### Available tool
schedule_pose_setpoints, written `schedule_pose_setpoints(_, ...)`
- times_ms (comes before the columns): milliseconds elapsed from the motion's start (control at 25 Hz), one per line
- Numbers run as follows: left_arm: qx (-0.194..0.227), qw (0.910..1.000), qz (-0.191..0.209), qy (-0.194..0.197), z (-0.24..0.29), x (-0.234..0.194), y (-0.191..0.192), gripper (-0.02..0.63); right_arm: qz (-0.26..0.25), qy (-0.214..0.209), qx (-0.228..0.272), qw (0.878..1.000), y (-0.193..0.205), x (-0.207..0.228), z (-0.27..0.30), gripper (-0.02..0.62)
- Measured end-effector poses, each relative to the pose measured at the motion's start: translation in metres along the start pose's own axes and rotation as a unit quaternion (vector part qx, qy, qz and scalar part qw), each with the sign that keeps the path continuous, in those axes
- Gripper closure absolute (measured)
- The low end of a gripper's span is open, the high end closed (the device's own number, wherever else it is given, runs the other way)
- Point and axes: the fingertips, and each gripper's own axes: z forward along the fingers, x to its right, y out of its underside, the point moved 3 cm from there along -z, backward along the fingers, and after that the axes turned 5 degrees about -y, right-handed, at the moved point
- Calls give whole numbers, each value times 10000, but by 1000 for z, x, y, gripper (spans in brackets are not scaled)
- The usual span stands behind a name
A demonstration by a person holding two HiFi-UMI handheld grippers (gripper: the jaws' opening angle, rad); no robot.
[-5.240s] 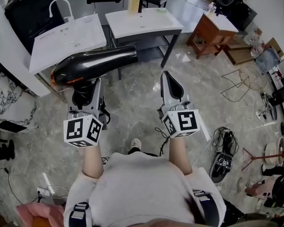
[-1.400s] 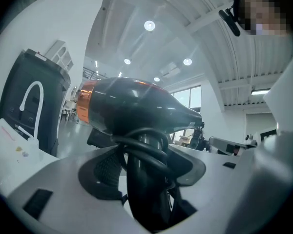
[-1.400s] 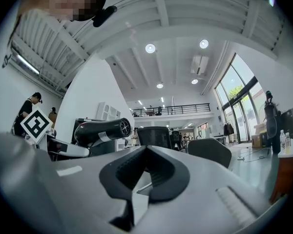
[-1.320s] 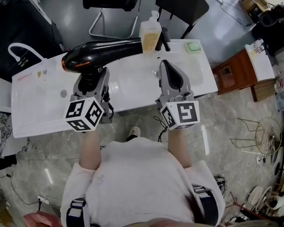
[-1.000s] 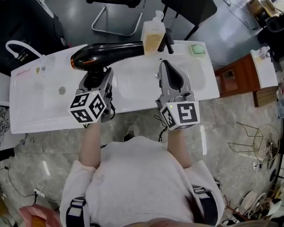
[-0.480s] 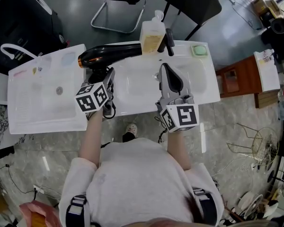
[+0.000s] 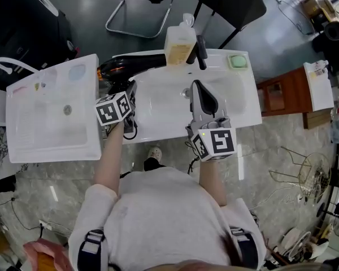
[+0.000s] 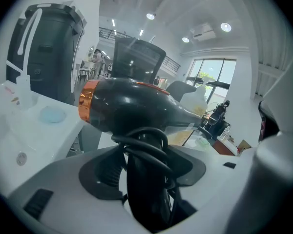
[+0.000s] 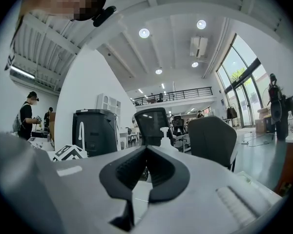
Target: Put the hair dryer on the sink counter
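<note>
Fingers: the left gripper point(image 8: 146, 189) is clamped on the upright handle of the hair dryer point(image 8: 132, 111), jaws spread wide around it with the pads pressing on the handle and on the cord looped about it. The right gripper point(image 9: 146, 155) has its jaws together with nothing between them.

Clock bearings are taken from the head view, with the person at 6 o'clock.

Placement, as judged: holding the handle keeps the black barrel level. The nozzle points toward 3 o'clock and the orange-ringed rear toward 9 o'clock. The coiled cord stays with the handle, so nothing trails. The hair dryer point(image 7: 133, 66) sits over the sink counter point(image 7: 237, 103) at its 10 to 11 o'clock corner. Whether it rests on the surface or hangs just above cannot be determined. The left gripper point(image 7: 121, 86) is directly at 6 o'clock of it. The right gripper point(image 7: 199, 89) hovers over the basin pointing to 12 o'clock, idle and clear of the load.

Hazard: the nozzle tip lies just beside the soap bottle point(image 7: 179, 41) at 12 o'clock, so release calls for care not to tip it.

Surface: white, glossy and moulded with a shallow basin. It carries a black tap point(image 7: 200, 44) at 12 o'clock and a green pad point(image 7: 238, 61) at 2 o'clock.

Room: a second white sink unit point(image 7: 51, 117) stands at 9 o'clock and a wooden cabinet point(image 7: 288, 92) at 3 o'clock. Dark chairs stand beyond 12 o'clock, and the floor is grey marble.
</note>
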Motion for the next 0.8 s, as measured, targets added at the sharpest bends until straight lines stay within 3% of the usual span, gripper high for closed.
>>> schedule_pose_setpoints(800, -702, 9958, 83, -576, 63, -23, 30, 339, 17, 54, -383, 9992, 26, 18, 3, 584)
